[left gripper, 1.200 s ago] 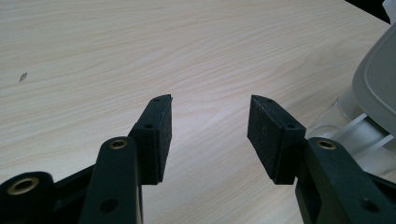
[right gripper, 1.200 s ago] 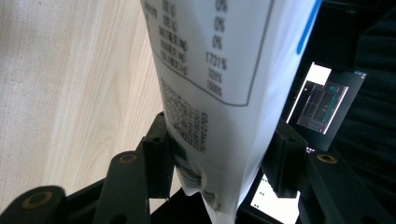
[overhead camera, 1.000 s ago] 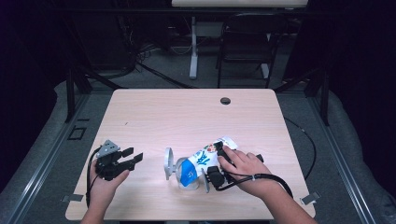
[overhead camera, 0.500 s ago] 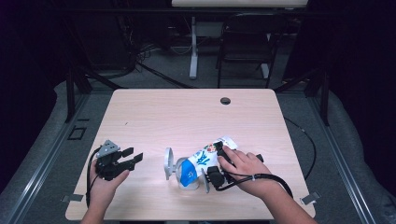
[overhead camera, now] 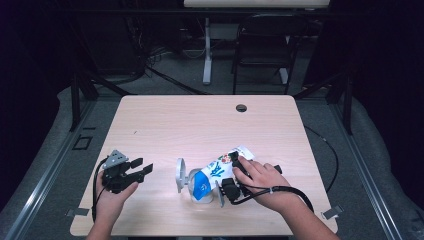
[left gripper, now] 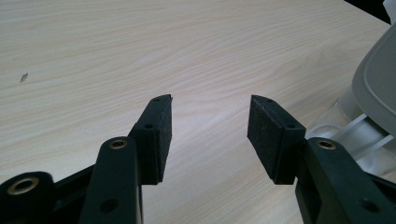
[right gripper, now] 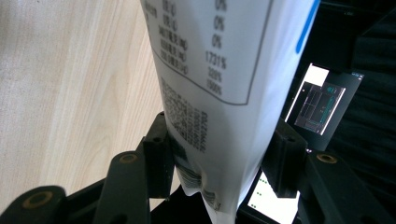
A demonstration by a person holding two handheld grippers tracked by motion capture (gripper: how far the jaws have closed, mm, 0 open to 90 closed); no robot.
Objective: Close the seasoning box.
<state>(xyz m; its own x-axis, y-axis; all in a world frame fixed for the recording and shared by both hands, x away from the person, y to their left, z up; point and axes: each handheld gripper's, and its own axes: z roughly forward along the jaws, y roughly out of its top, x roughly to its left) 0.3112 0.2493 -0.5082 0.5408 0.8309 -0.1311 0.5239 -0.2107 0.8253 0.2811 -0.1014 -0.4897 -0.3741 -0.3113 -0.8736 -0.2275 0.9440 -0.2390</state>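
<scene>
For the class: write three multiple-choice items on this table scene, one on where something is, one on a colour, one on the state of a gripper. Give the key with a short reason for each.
1. Where does the small dark hole sit on the table?
A. near the far edge
B. beside the left gripper
C. under the pouch

2. What colours does the pouch show?
A. red and black
B. white and blue
C. green and yellow

3. How does the left gripper stand?
A. shut on the pouch
B. shut on a cable
C. open, holding nothing

Key: 1 A, the high view shows the hole close to the far edge. 2 B, its printed body is white with blue. 3 C, the left gripper view shows bare table between its jaws, while the right gripper pinches the pouch.
</scene>
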